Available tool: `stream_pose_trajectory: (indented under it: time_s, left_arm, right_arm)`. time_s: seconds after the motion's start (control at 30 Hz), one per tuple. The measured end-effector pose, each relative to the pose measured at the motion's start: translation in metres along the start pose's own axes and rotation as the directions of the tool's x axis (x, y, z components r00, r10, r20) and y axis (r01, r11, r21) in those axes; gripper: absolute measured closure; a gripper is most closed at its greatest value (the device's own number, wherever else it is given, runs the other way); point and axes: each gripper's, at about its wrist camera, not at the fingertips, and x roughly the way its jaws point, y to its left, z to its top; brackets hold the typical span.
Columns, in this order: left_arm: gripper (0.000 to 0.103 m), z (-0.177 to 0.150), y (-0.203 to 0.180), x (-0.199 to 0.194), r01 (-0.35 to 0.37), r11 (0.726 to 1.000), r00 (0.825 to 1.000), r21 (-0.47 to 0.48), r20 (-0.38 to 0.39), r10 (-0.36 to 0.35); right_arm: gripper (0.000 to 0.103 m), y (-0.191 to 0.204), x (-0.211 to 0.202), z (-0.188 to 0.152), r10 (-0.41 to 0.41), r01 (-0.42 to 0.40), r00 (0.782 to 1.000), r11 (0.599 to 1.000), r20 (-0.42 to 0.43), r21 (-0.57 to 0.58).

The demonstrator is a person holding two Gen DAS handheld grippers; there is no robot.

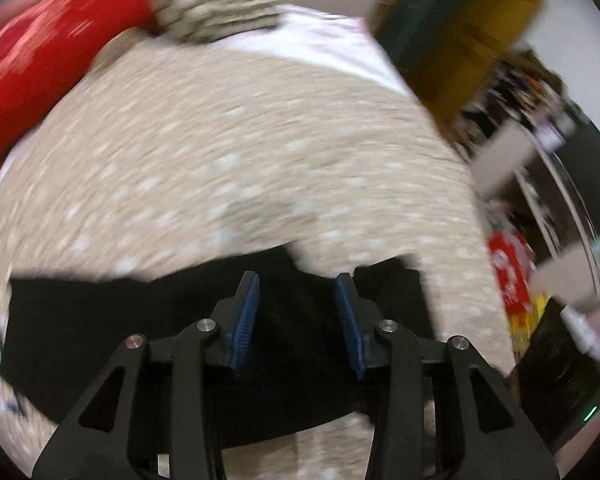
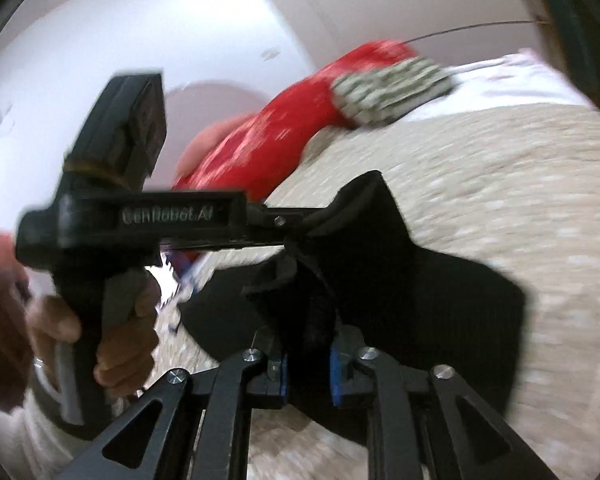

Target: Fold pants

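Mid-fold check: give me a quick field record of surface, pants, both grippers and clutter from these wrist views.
surface: beige dotted bedspread
pants: black, partly lifted off the bedspread
right gripper: shut on a bunch of pants
left gripper: over the pants; in the right view it holds a raised corner
left hand: on the left gripper's handle
clutter: red garment and striped fabric at the far edge
image: motion-blurred

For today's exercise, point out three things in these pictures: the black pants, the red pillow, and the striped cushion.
black pants (image 2: pixel 440 280): right wrist view, on the flat dark cloth right of the raised fold.
red pillow (image 1: pixel 40 68): left wrist view, on its middle.
striped cushion (image 1: pixel 216 6): left wrist view, on its striped top.
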Motion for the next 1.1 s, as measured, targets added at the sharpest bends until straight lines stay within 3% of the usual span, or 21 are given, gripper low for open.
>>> stream_pose_trajectory:
  time_s: [0.03,0.07,0.1,0.23,0.3,0.33,0.4,0.53,0.67,0.77,0.87,0.97,1.1]
  left_arm:
    - [0.066,-0.004,0.010,0.001,-0.013,1.000,1.000,-0.028,-0.003,0.013]
    - [0.065,-0.009,0.019,0.003,-0.024,0.998,1.000,-0.051,-0.006,0.023]
    - [0.066,-0.015,0.025,0.006,-0.027,0.997,1.000,-0.073,-0.013,0.026]
    - [0.066,-0.028,0.026,0.008,-0.010,0.996,1.000,-0.085,-0.023,0.008]
    - [0.065,-0.027,0.014,0.004,-0.016,0.998,1.000,-0.065,0.014,0.017]
    - [0.059,-0.029,0.010,0.003,-0.030,0.998,0.999,-0.052,0.029,0.032]
    - [0.056,-0.034,0.001,0.007,-0.079,0.996,0.996,-0.029,0.039,0.080]
    - [0.056,-0.042,-0.005,0.029,-0.163,0.987,0.986,0.001,0.036,0.163]
    - [0.056,-0.043,-0.003,0.045,-0.212,0.977,0.975,0.008,0.072,0.211]
    - [0.056,-0.042,0.000,0.045,-0.196,0.981,0.978,0.003,0.069,0.195]
    - [0.055,-0.043,0.003,0.045,-0.180,0.984,0.981,-0.003,0.074,0.180]
    - [0.055,-0.047,0.002,0.042,-0.181,0.983,0.980,0.001,0.085,0.180]
    - [0.055,-0.049,0.003,0.041,-0.168,0.986,0.982,-0.009,0.087,0.168]
  right_arm:
    - [0.081,0.006,0.021,-0.006,-0.002,0.000,0.998,1.000,-0.057,-0.021]
    - [0.065,0.010,0.036,-0.012,-0.005,0.001,0.993,0.999,-0.116,-0.033]
    - [0.060,0.014,0.052,-0.017,-0.004,-0.006,0.979,0.999,-0.202,-0.052]
    - [0.060,0.022,0.007,-0.008,0.017,-0.032,0.988,0.995,-0.152,-0.095]
    - [0.060,0.003,-0.030,0.002,-0.026,0.024,0.998,0.999,-0.048,-0.047]
    - [0.060,-0.010,-0.045,0.006,-0.074,0.074,0.997,0.997,0.002,-0.014]
    - [0.066,-0.022,-0.055,0.003,-0.173,0.173,0.985,0.985,0.009,0.016]
    - [0.079,-0.052,-0.017,0.002,-0.298,0.302,0.949,0.953,-0.102,0.024]
    - [0.084,-0.065,0.017,0.008,-0.397,0.397,0.911,0.918,-0.115,-0.026]
    - [0.084,-0.075,0.014,0.022,-0.407,0.407,0.903,0.913,-0.137,-0.033]
    - [0.084,-0.057,-0.002,0.023,-0.356,0.353,0.926,0.934,-0.122,-0.045]
    - [0.084,-0.040,-0.018,0.007,-0.332,0.326,0.934,0.943,-0.133,-0.064]
    - [0.083,-0.033,-0.025,-0.025,-0.339,0.331,0.926,0.941,-0.165,-0.076]
